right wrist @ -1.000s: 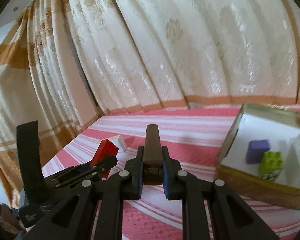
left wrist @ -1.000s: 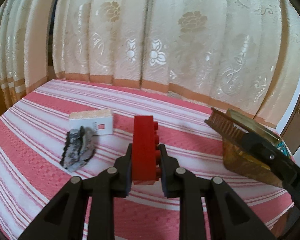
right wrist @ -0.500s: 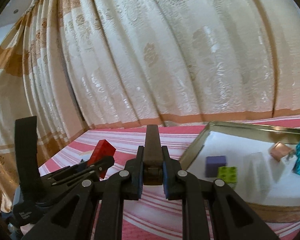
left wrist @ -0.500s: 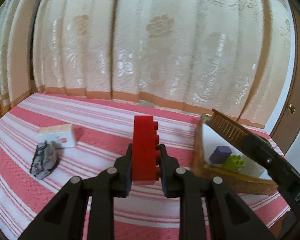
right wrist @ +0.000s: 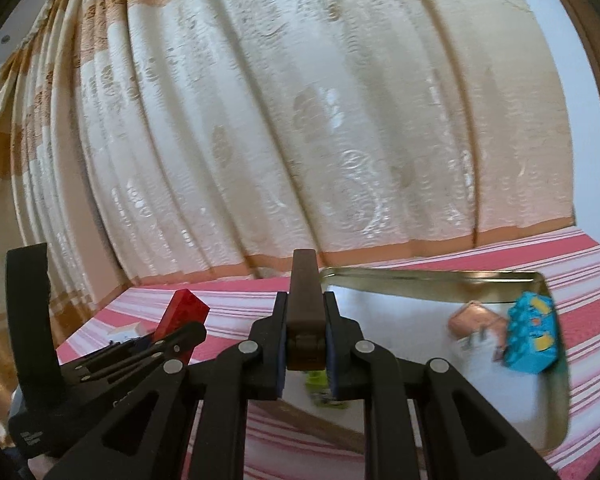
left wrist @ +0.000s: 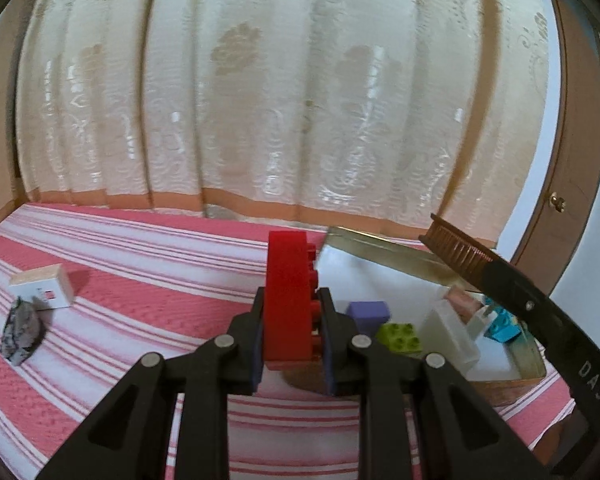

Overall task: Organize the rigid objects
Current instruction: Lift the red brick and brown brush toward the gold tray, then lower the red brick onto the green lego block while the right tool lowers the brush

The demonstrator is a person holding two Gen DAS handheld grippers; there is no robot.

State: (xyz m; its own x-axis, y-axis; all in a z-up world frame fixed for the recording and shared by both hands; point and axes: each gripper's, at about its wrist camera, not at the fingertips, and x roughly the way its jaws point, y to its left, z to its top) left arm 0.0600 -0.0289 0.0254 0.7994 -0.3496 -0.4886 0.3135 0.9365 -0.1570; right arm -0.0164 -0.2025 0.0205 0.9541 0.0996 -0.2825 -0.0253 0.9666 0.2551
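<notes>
**Both claws carry their loads toward the tin**

Since a second ago both views have swung rightward across the striped bedspread [left wrist: 140, 280]; the tin [left wrist: 380, 242], then only an edge at the right of the left wrist view, now shows its white inside and what lies in it.

Far left on the bedspread, well apart from the tin, lie a small white box [left wrist: 44, 286] and just in front of it a grey crumpled lump [left wrist: 20, 332]; neither is touched yet.

At the middle, the left gripper [left wrist: 292, 320] is clamped on an upright red brick [left wrist: 288, 292], studs facing right; the brick is held above the cloth at the tin's near left corner, not yet inside it.

Right of that, the tin already holds a purple block [left wrist: 368, 314], a green brick [left wrist: 400, 336], a white piece [left wrist: 452, 332], a pinkish item [right wrist: 474, 318] and a blue brick [right wrist: 534, 334].

Furthest right, the right gripper [right wrist: 306, 344] is pinched tight on a dark brown bar [right wrist: 306, 300] that stands up between its pads; in the left wrist view its ribbed end [left wrist: 456, 246] reaches over the tin's far rim.

By my reading the sorting is more than half done; five pieces are in, two are on the way and need releasing, and two wait on the cloth.
</notes>
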